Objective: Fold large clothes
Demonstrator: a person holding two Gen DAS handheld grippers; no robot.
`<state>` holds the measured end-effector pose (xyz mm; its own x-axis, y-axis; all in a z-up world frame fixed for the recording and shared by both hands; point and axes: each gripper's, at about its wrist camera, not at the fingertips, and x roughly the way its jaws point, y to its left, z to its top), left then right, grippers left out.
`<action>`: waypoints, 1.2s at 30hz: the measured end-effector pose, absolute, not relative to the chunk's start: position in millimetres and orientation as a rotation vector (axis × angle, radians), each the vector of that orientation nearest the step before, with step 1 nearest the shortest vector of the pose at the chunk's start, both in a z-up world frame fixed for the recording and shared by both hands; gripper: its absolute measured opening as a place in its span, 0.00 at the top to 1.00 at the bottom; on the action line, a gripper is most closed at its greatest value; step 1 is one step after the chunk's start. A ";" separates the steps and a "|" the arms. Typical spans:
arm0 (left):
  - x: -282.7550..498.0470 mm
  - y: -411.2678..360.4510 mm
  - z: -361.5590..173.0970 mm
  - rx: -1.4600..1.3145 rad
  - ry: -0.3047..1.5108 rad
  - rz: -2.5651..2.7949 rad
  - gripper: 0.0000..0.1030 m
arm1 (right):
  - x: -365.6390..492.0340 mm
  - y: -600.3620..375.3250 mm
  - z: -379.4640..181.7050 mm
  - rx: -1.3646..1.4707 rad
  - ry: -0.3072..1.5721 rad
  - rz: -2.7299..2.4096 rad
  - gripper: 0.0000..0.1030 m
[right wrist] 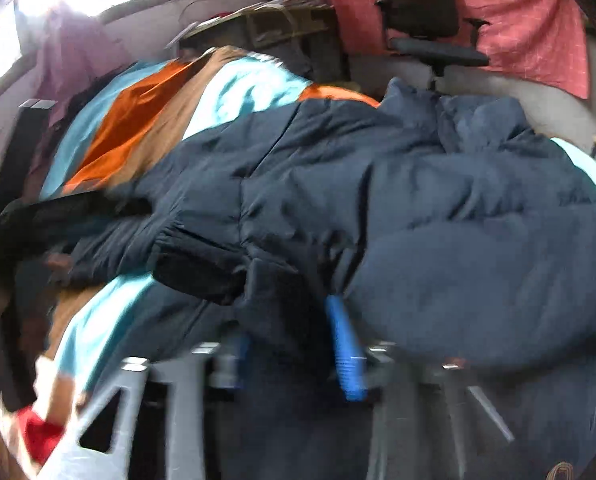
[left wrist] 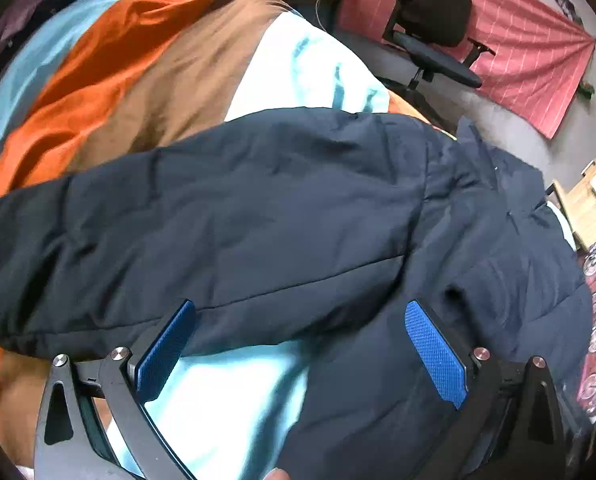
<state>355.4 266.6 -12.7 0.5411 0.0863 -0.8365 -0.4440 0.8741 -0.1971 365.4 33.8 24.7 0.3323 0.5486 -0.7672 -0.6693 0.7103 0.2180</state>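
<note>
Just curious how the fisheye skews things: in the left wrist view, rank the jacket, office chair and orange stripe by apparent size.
1. Navy jacket, largest; nearest the camera, which inflates it.
2. Orange stripe of the bedcover.
3. Office chair, smallest, being farthest away.

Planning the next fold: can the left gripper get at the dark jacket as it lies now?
Probably yes. The left gripper stands open right over the navy jacket on the striped bedspread, with nothing between its pads and the fabric.
</note>
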 end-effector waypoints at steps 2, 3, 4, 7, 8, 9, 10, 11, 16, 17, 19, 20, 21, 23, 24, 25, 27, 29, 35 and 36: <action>355.5 262.5 -10.8 -0.434 0.928 0.310 0.01 | 352.3 22.9 27.5 -0.123 0.950 0.868 0.00; 354.9 259.5 -9.1 -0.447 0.911 0.300 0.01 | 346.1 15.1 32.2 -0.121 0.941 0.886 0.00; 355.7 258.7 -8.2 -0.459 0.896 0.286 0.01 | 343.0 9.3 37.4 -0.131 0.938 0.893 0.00; 354.7 247.4 -5.0 -0.465 0.864 0.231 0.01 | 334.9 -17.4 52.6 -0.164 0.883 0.883 0.00; 356.0 240.6 -5.0 -0.456 0.861 0.195 0.01 | 334.6 -29.7 60.2 -0.172 0.836 0.860 0.00; 358.3 233.3 -5.9 -0.440 0.867 0.167 0.01 | 338.0 -43.7 69.6 -0.188 0.772 0.810 0.00; 360.4 227.4 -6.9 -0.425 0.875 0.151 0.01 | 346.4 -58.0 78.2 -0.204 0.708 0.738 0.00; 362.5 220.2 -8.5 -0.404 0.885 0.133 0.01 | 354.1 -66.2 81.5 -0.207 0.681 0.690 0.00; 367.6 192.9 -23.8 -0.273 0.944 0.145 0.01 | 450.9 -126.0 76.6 -0.039 0.724 0.415 0.01; 369.8 188.9 -29.9 -0.244 0.973 0.160 0.01 | 476.9 -141.4 68.6 0.043 0.771 0.377 0.12; 372.5 186.6 -40.5 -0.235 1.009 0.170 0.01 | 507.1 -156.9 55.4 0.114 0.830 0.337 0.34; 372.6 187.7 -45.3 -0.254 1.019 0.172 0.01 | 514.7 -160.0 49.9 0.119 0.847 0.319 0.41; 372.7 189.4 -49.5 -0.276 1.024 0.175 0.01 | 524.6 -162.2 44.4 0.113 0.860 0.304 0.42; 374.5 193.3 -57.0 -0.310 1.036 0.177 0.01 | 532.7 -162.4 35.1 0.072 0.874 0.304 0.42; 374.0 194.1 -61.2 -0.320 1.037 0.176 0.01 | 538.2 -159.7 27.1 0.041 0.890 0.310 0.42; 373.8 195.0 -64.1 -0.320 1.033 0.177 0.01 | 536.4 -159.8 21.1 0.029 0.897 0.312 0.42; 372.1 192.7 -68.9 -0.305 1.024 0.181 0.01 | 538.5 -154.5 3.8 -0.005 0.922 0.324 0.42; 371.1 189.9 -74.7 -0.290 1.015 0.190 0.01 | 530.2 -151.3 -6.8 -0.023 0.895 0.310 0.41; 369.3 187.4 -86.3 -0.289 0.991 0.197 0.00 | 522.8 -136.3 -22.2 -0.130 0.846 0.259 0.41; 367.9 188.2 -86.3 -0.293 0.985 0.197 0.01 | 522.9 -135.8 -22.8 -0.136 0.847 0.257 0.41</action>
